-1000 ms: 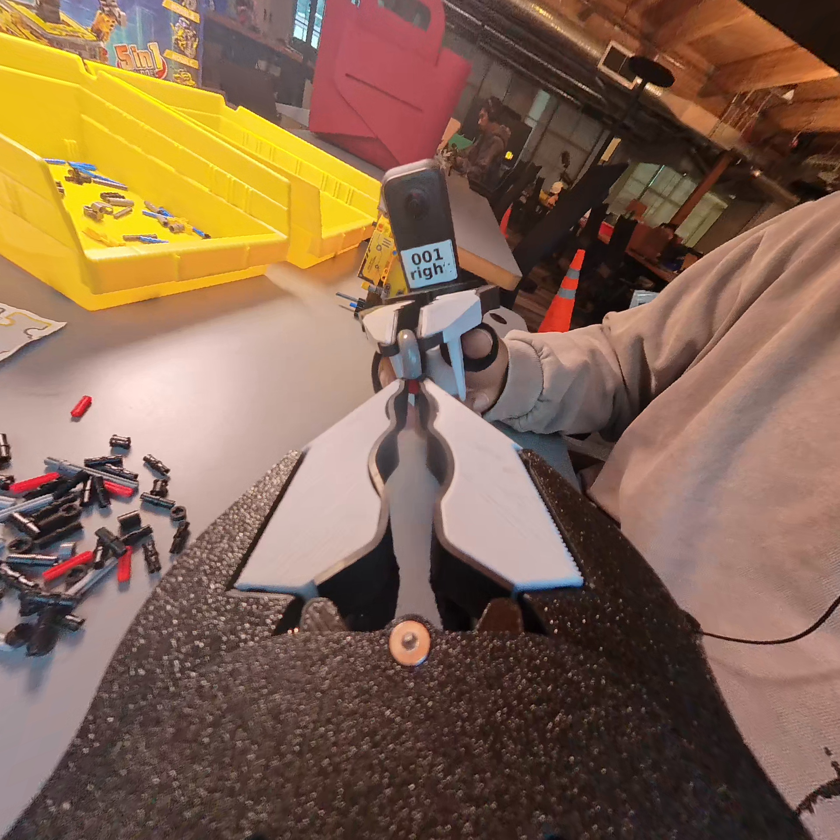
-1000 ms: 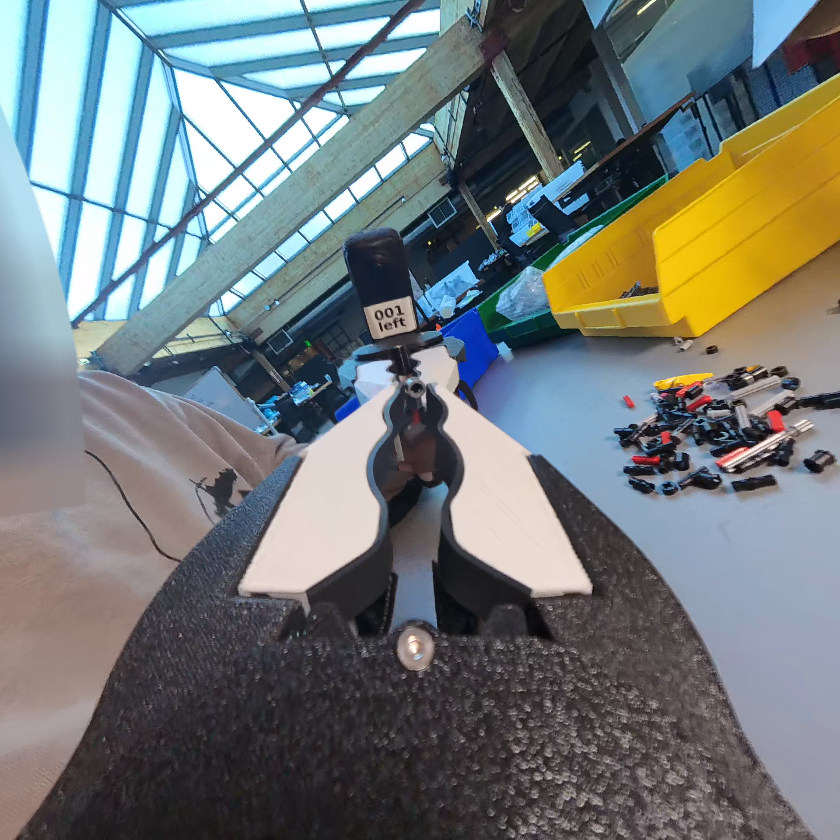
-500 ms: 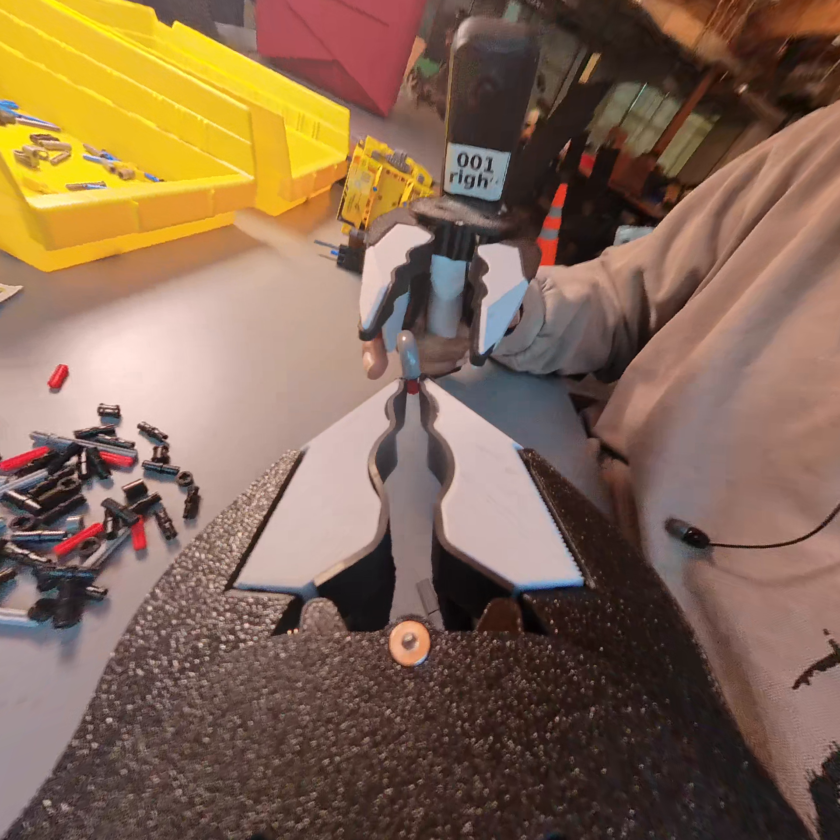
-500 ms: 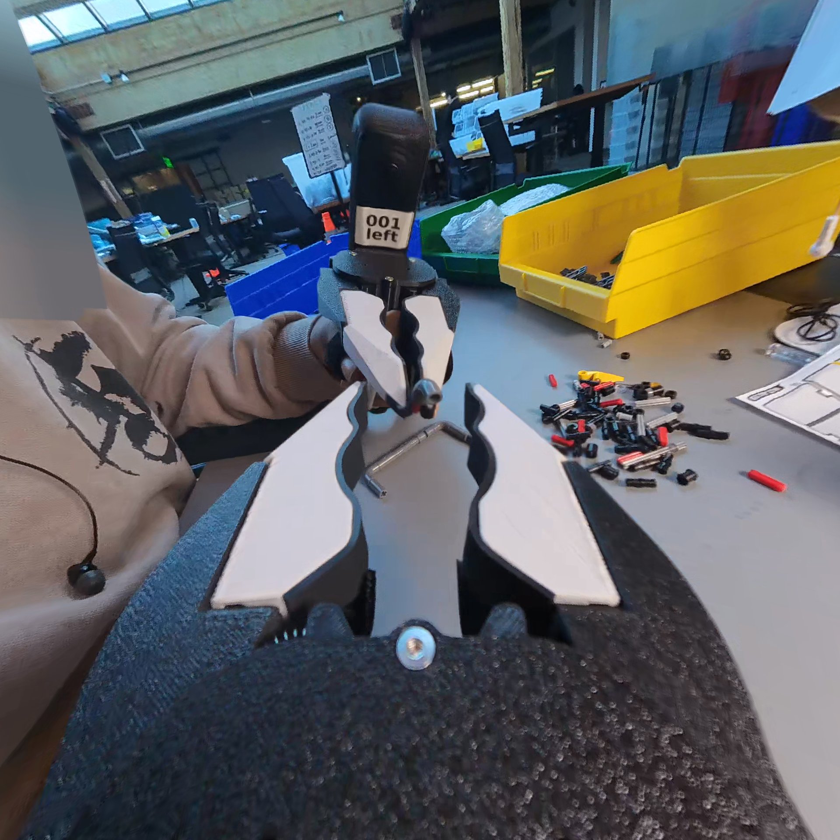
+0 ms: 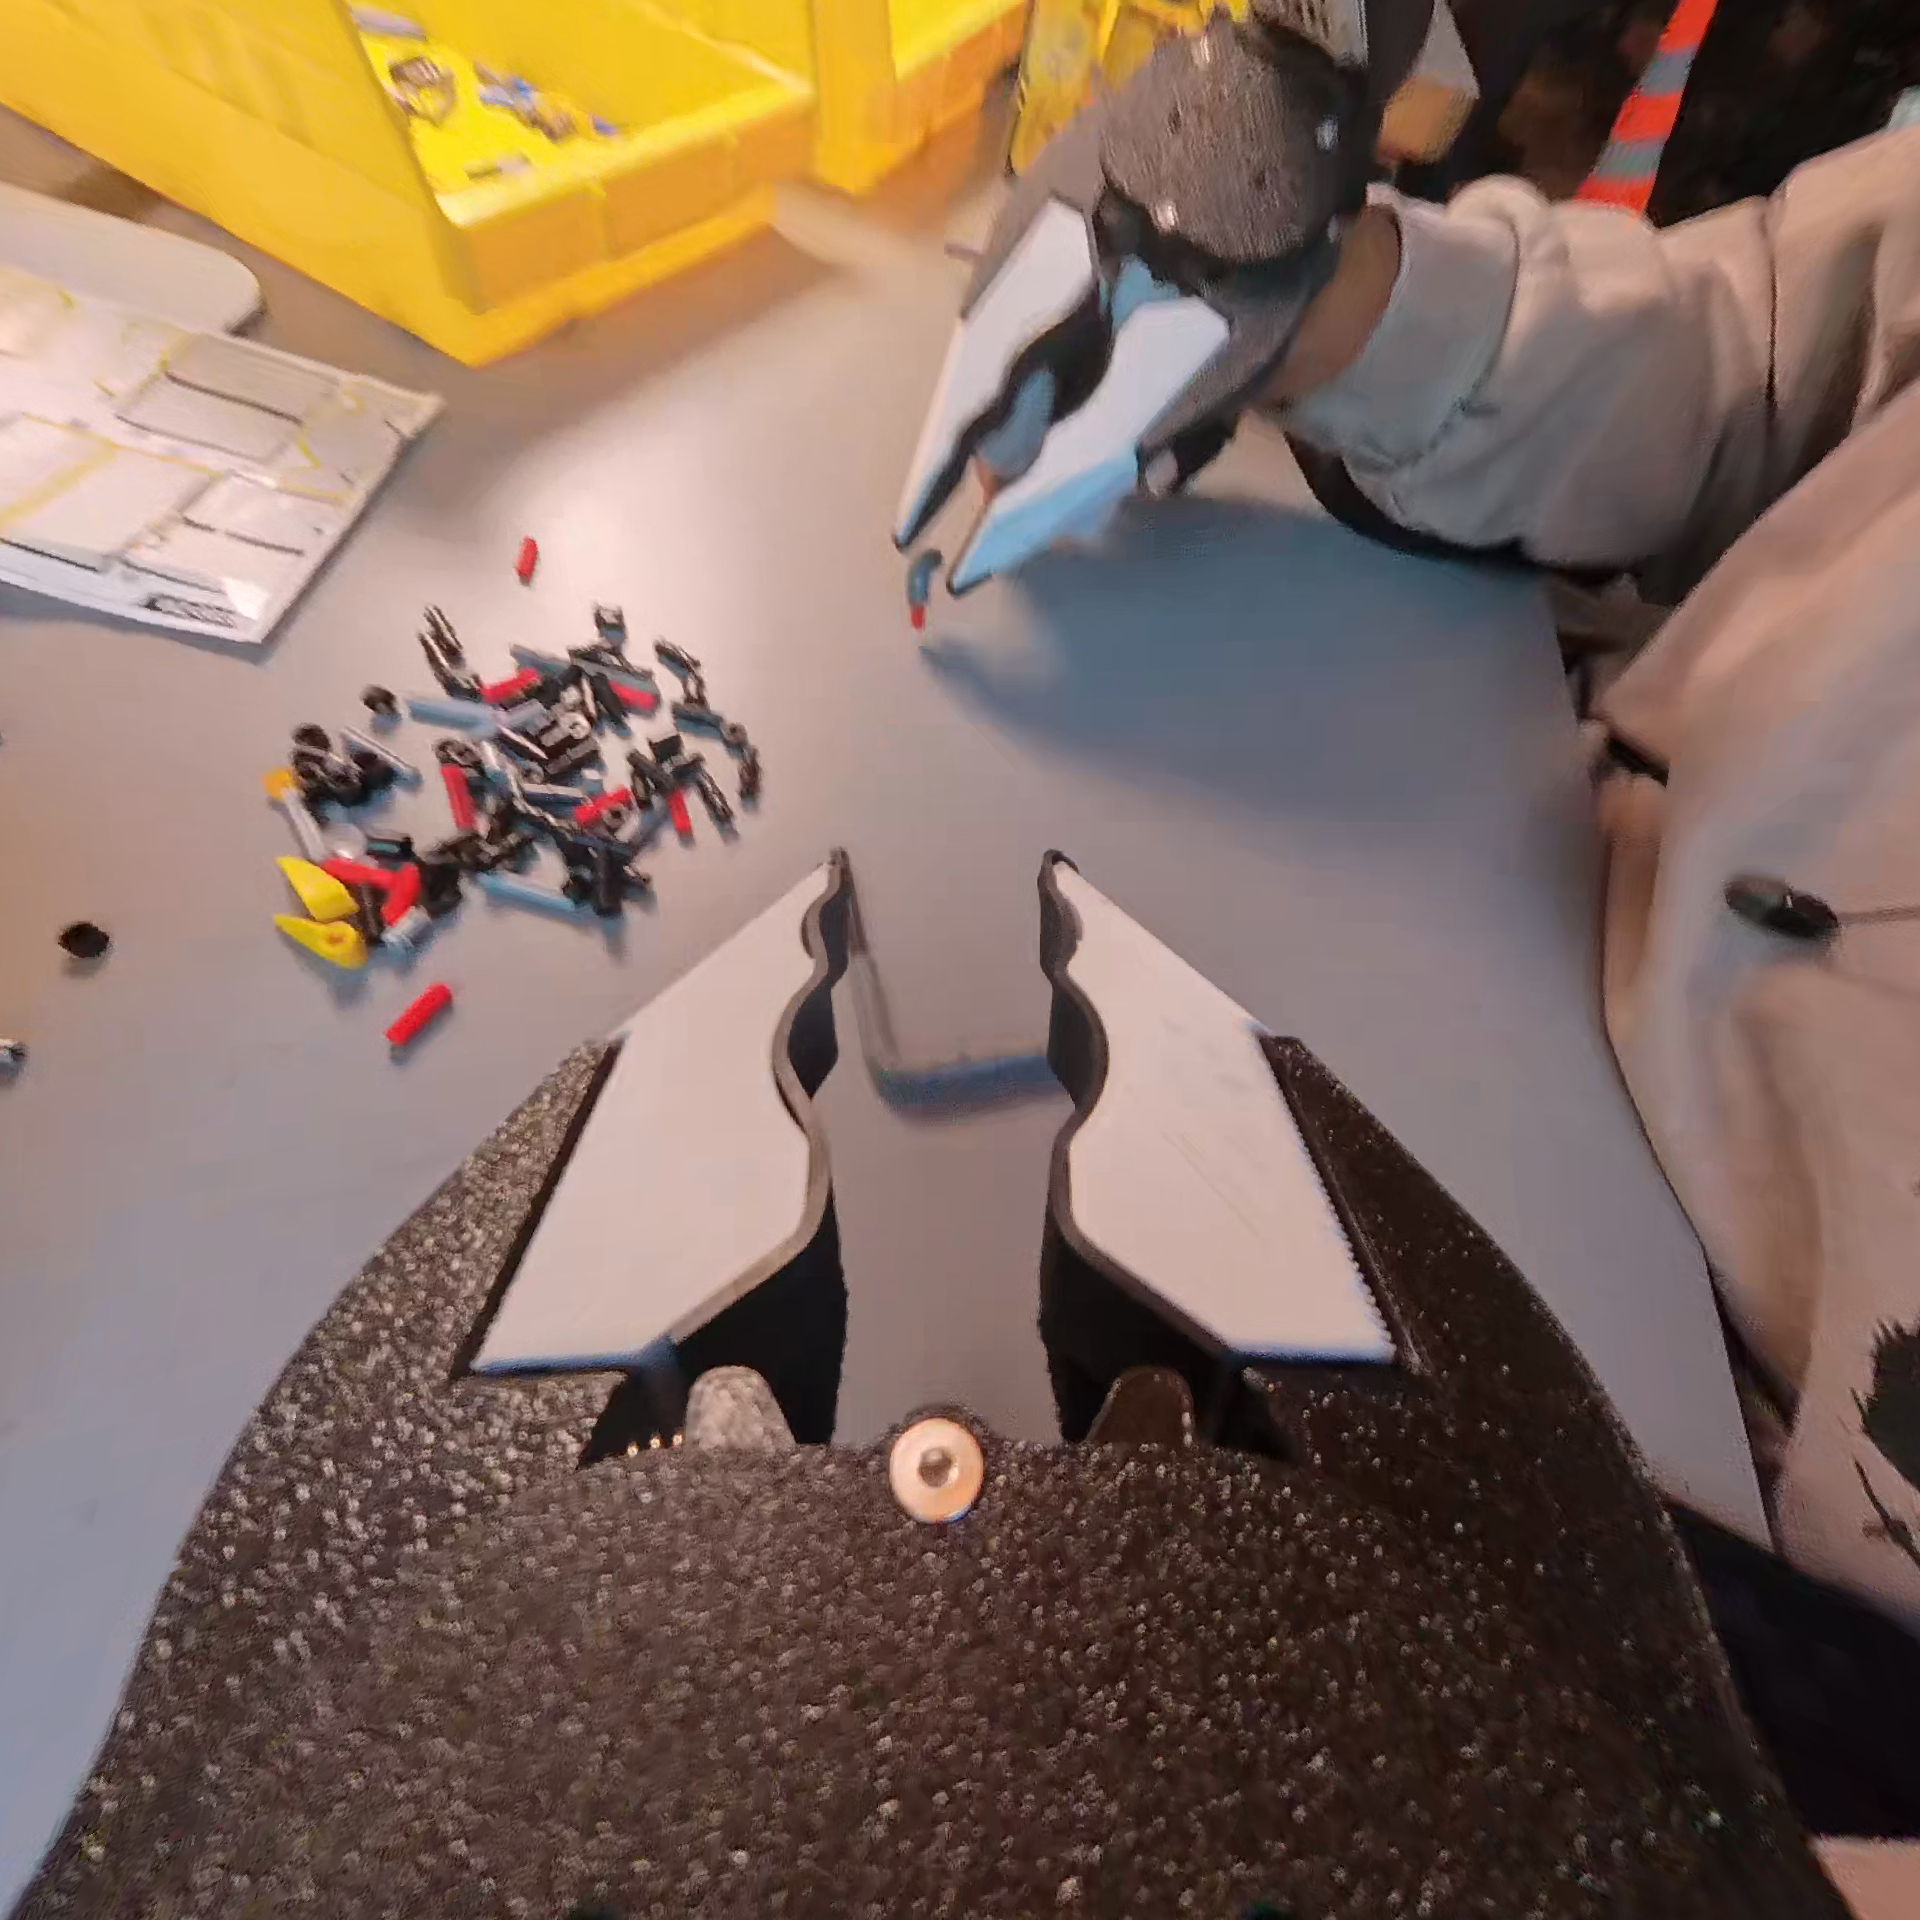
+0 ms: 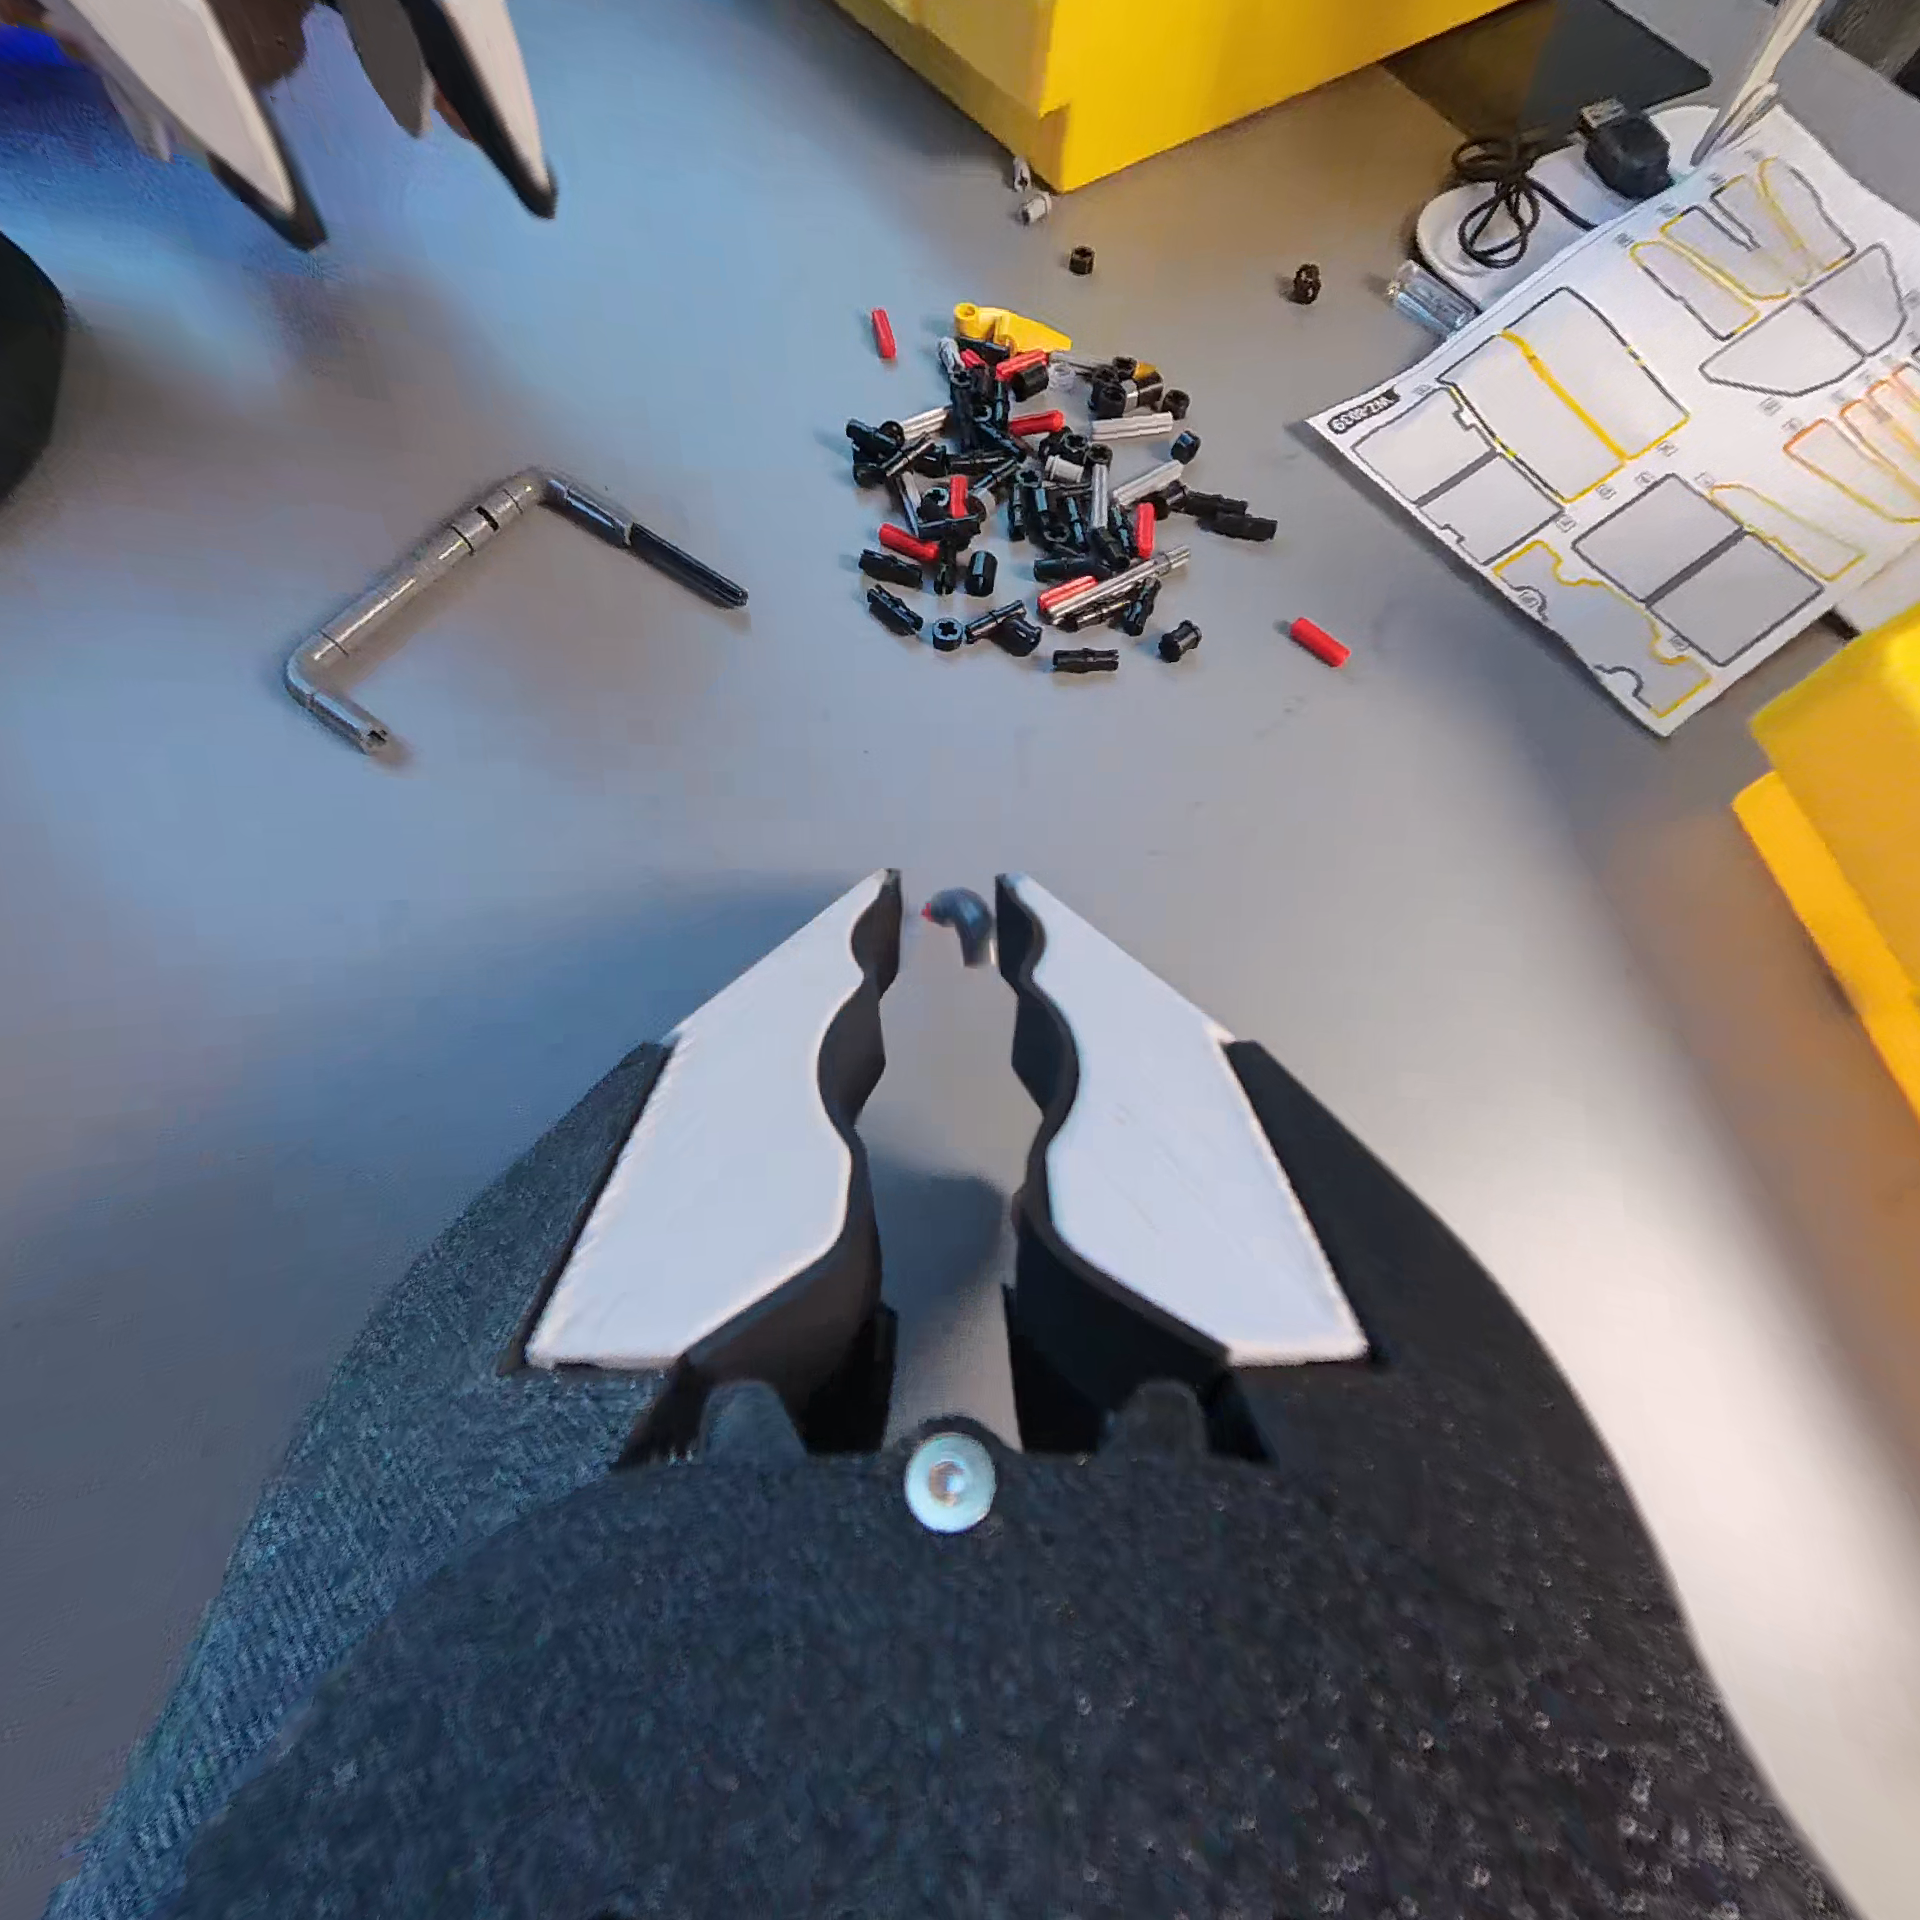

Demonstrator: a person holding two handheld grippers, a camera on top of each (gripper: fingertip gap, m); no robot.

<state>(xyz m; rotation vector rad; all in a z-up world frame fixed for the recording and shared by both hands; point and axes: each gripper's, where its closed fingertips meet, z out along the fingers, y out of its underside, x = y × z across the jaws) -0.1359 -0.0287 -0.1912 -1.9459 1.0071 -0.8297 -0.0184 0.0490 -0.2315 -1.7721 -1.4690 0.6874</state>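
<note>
The left gripper [image 5: 940, 873] tilts downward with its jaws spread wide. The right gripper [image 6: 948, 883], held by a beige-sleeved hand [image 5: 1340, 312], angles down, jaws narrowly parted.

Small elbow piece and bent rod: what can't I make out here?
Small elbow piece: motion-blurred in both views; whether it touches the right gripper fingers or the table is unclear.
Bent rod: left wrist view, both ends hidden behind the left gripper fingers.
Yellow bin contents: left wrist view, blurred, cut off by the top edge.
</note>
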